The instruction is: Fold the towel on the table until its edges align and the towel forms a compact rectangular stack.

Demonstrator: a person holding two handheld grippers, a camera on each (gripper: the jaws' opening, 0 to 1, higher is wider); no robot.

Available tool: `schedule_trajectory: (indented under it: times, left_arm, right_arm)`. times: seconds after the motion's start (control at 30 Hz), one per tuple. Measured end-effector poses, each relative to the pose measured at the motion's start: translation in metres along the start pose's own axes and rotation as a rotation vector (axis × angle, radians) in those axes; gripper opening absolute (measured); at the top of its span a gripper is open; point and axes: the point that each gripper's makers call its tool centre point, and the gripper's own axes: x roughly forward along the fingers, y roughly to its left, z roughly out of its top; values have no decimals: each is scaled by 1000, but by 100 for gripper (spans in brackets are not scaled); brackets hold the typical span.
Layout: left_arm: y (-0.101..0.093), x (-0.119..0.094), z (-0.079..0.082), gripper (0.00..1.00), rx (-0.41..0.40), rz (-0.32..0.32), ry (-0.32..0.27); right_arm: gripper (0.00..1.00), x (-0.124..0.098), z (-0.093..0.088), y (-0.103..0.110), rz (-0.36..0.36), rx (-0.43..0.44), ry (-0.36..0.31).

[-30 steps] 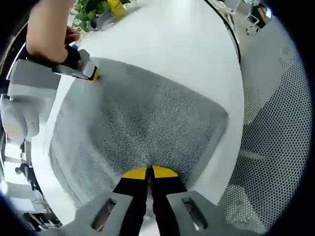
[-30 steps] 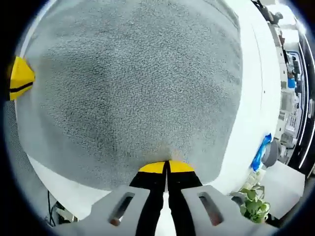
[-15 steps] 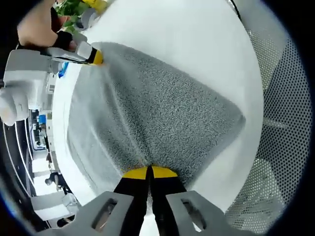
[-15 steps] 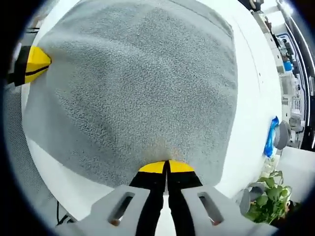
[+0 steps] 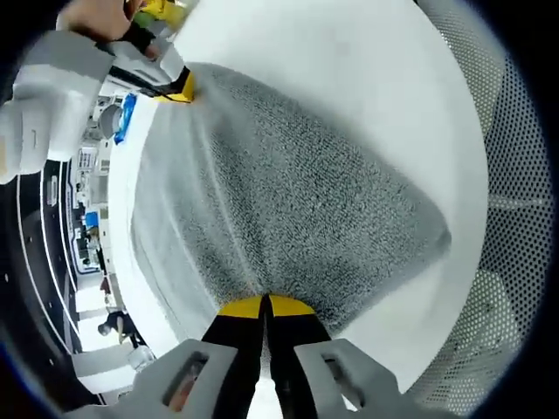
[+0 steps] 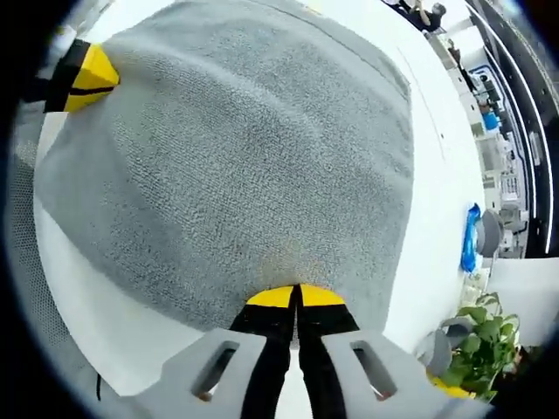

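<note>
Left gripper view first: we see our left gripper [image 5: 265,305] at the bottom, its yellow-tipped jaws pressed together on the near edge of the grey towel [image 5: 288,192]. The towel spreads away from the fingertips, lifted and sloping, with long creases running from our pinch toward the far upper left. There the right gripper [image 5: 182,85] pinches another part of the towel's edge, with a hand [image 5: 96,16] just behind it. Beyond and to the right of the towel lies the white table [image 5: 349,61]; past its rim we see a perforated grey surface [image 5: 515,201]. A blue object [image 5: 127,118] sits left of the far gripper.

Right gripper view: our right gripper sits at the bottom, jaws closed on the towel's near edge. The cloth fans out ahead of the fingertips, and at its far left corner the left gripper's yellow tips clamp it. The white table shows under the towel to the left of our fingers and again to their right. Right of the fingers, near the table's edge, stand a green plant [image 6: 485,345] and a blue object.
</note>
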Motion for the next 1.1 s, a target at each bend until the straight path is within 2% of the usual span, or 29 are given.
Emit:
schedule_trajectory:
  times: [0.07, 0.1, 0.17, 0.43, 0.57, 0.77, 0.87, 1.0, 1.07, 1.1]
  left_arm:
    - [1, 0, -1, 1, -33, -3, -12]
    - [1, 0, -2, 1, -75, -2, -20]
    - [3, 0, -3, 1, -76, -9, -27]
    - [2, 0, -6, 1, -120, -23, -56]
    - [3, 0, -7, 1, -128, -36, -63]
    - [7, 4, -16, 1, -122, -46, -88]
    - [9, 6, -17, 1, -111, -47, -81]
    - [9, 6, -17, 1, -139, -40, -68]
    - [8, 6, -17, 1, -105, 1, -55]
    - [9, 5, -15, 0, -21, 36, -57]
  right_arm:
    - [0, -1, 0, 0, -31, -22, -1]
    - [0, -1, 0, 2, -44, -45, 4]
    - [0, -2, -2, 5, -54, -83, 17]
    - [0, -7, -9, 15, -61, -126, 31]
    - [0, -10, -11, 17, -44, -72, 9]
    - [0, -12, -11, 24, -8, -54, 6]
    - [0, -13, -10, 25, -5, -34, 0]
    - [0, -13, -11, 27, -4, -44, 1]
    - [0, -15, -12, 29, 7, -14, 1]
    - [0, -15, -12, 29, 5, -4, -2]
